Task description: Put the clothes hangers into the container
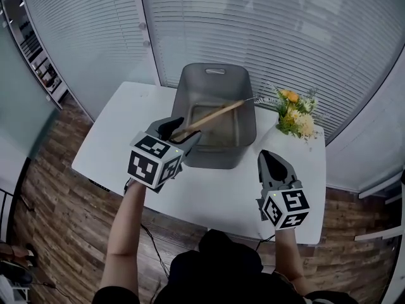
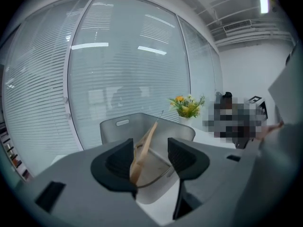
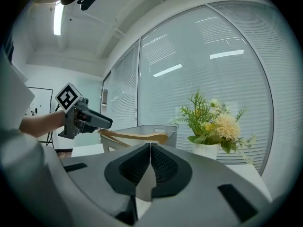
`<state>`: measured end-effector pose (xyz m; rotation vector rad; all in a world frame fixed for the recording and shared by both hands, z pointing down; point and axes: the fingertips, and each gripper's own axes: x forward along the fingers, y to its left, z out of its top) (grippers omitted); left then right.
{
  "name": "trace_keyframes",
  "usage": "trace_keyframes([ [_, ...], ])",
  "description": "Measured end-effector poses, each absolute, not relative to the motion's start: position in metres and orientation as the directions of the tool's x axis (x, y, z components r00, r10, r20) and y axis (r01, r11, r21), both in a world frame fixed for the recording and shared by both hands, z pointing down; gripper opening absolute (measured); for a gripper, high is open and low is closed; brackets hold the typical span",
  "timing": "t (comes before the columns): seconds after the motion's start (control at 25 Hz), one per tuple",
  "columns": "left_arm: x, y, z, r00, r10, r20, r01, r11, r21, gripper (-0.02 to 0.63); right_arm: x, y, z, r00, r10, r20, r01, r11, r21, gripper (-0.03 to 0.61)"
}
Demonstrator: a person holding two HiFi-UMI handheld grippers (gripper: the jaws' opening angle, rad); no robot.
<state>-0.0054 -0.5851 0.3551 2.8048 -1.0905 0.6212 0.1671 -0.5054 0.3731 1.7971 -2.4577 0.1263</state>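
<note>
A wooden clothes hanger [image 1: 212,116] slants across the grey plastic container [image 1: 215,75], its metal hook end by the container's right rim. Its near end lies between the jaws of my left gripper [image 1: 180,132], just over the container's front left corner. In the left gripper view the hanger [image 2: 142,150] leans on the left pad with a gap to the right pad, so the left gripper [image 2: 150,155] stands open. My right gripper [image 1: 273,163] hovers over the table to the container's right; its jaws [image 3: 150,157] meet with nothing between them. The right gripper view also shows the hanger [image 3: 135,136] and the left gripper [image 3: 85,119].
The container stands at the back of a white table [image 1: 126,144]. A white vase of yellow flowers [image 1: 294,116] stands just right of the container, near the table's back right corner. Windows with blinds close off the far side; wooden floor surrounds the table.
</note>
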Motion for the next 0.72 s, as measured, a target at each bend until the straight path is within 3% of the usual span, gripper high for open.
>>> trace_keyframes([
  [0.4, -0.03, -0.553, 0.361, 0.645, -0.665, 0.377, -0.704, -0.709, -0.046, 0.215, 0.152, -0.467, 0.374, -0.31, -0.942, 0.132, -0.95, 0.311, -0.01, 0.029],
  [0.72, -0.056, -0.528, 0.364, 0.604, -0.72, 0.342, -0.76, -0.65, -0.026, 0.159, 0.135, -0.444, 0.373, -0.326, -0.936, 0.131, -0.945, 0.326, -0.019, 0.029],
])
